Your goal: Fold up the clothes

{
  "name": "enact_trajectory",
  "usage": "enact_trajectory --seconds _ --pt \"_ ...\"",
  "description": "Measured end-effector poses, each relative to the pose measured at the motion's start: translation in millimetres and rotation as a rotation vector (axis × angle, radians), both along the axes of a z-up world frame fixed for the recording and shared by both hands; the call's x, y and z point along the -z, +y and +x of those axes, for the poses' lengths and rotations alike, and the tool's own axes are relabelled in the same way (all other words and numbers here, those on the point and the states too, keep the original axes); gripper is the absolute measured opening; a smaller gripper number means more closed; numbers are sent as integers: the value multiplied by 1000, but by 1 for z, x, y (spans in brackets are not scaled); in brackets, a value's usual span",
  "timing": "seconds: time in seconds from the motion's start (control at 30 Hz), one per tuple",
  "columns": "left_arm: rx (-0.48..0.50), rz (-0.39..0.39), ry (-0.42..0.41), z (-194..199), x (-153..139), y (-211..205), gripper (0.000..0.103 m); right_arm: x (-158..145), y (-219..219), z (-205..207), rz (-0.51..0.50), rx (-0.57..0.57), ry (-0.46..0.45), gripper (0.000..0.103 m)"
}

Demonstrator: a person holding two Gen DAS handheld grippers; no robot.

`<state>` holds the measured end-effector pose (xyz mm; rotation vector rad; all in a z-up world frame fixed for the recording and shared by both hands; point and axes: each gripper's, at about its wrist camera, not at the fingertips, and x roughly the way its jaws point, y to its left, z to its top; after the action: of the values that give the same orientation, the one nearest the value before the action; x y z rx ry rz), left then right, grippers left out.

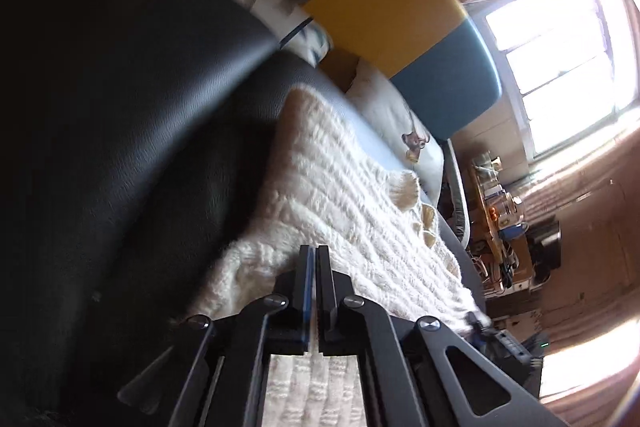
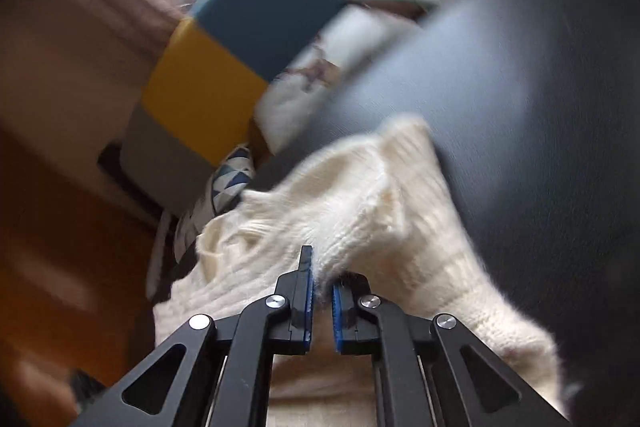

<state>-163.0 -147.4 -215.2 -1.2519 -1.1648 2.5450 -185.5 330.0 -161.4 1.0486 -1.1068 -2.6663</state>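
A cream knitted sweater (image 1: 340, 195) lies spread over a dark leather sofa seat (image 1: 120, 107). My left gripper (image 1: 313, 255) is shut on the sweater's near edge, with the knit passing under its fingers. In the right wrist view the same cream sweater (image 2: 360, 211) bunches up in front of my right gripper (image 2: 322, 267), whose blue-padded fingers are shut on a fold of the knit. The right finger's tip is buried in the wool. Both views are tilted and motion-blurred.
White printed cushions (image 1: 400, 123) lean at the sofa's back below a grey, yellow and blue panel (image 1: 384, 3). A bright window (image 1: 560, 67) and a cluttered shelf (image 1: 496, 211) lie beyond. The dark sofa seat (image 2: 520, 107) fills the right view's right side.
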Motion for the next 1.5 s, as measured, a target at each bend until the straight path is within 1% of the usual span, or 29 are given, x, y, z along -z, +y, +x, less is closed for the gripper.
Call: enact_trajectory --seconds 0.07,0.1,0.2,0.23,0.27,0.3,0.33,0.37,0.43,0.5,0.57,0.63,0.7,0.83,0.9,0.93,0.97,1.0,1.03,1.1,1.17,1.2,1.23,1.3,1.37,1.43,1.47,1.5 --pt "6 -50 6 8 -1 -6 0 7 2 4 13 -4 -33 8" --pt "8 -55 -8 7 3 -8 0 13 3 6 11 -3 -49 8" --pt "16 -63 -46 7 11 -15 0 41 11 12 -75 22 -96 7" --pt "28 -31 -42 7 12 -16 0 42 12 13 -82 23 -96 7" --pt "48 28 -30 8 12 -16 0 43 13 13 -90 25 -95 7" --pt "63 95 -16 9 12 -16 3 44 14 13 -97 26 -95 7" --pt "63 161 -5 12 12 -17 15 44 15 14 -104 27 -94 7" --pt "56 192 -3 14 12 -16 19 45 17 15 -115 29 -92 7" --pt "39 228 -5 19 14 -15 23 51 21 20 -166 37 -72 8" --pt "23 260 -27 22 20 -14 26 53 20 22 -175 31 -49 7" --pt "10 286 -44 25 25 -14 27 53 19 23 -168 21 -28 7" --pt "-5 305 -53 21 28 -14 27 53 18 24 -163 14 -14 7" --pt "-21 320 -64 18 30 -15 30 52 18 26 -163 10 -7 7" --pt "-69 317 -102 6 37 -16 35 52 18 25 -169 5 2 8" --pt "-103 303 -107 -1 38 -17 34 50 16 24 -154 7 -8 8" --pt "-115 285 -98 -2 36 -18 26 48 14 23 -140 7 -15 7" --pt "-117 252 -78 -2 31 -17 17 42 10 21 -98 1 -33 7" --pt "-106 214 -46 -3 23 -15 9 34 4 19 -37 -10 -47 10" --pt "-99 180 -21 -2 17 -14 6 26 -2 17 -4 -27 -40 10" --pt "-95 129 -2 2 11 -14 5 11 -11 17 19 -58 1 9" --pt "-94 86 5 7 8 -15 5 9 -16 15 42 -67 -1 9" --pt "-97 81 -17 11 14 -16 5 16 -16 15 44 -60 -31 9" --pt "-98 76 -33 13 19 -17 5 23 -15 15 39 -53 -53 9" --pt "-87 63 -45 12 20 -17 5 34 -7 20 -16 -36 -45 6" --pt "-76 50 -57 11 22 -17 5 42 0 22 -68 -26 -39 6" --pt "-61 44 -69 10 23 -15 9 44 6 19 -112 -26 -33 7" --pt "-50 53 -74 11 21 -13 8 44 8 19 -130 -27 -30 8" --pt "-49 54 -77 12 18 -11 9 43 10 21 -141 -25 -28 11"
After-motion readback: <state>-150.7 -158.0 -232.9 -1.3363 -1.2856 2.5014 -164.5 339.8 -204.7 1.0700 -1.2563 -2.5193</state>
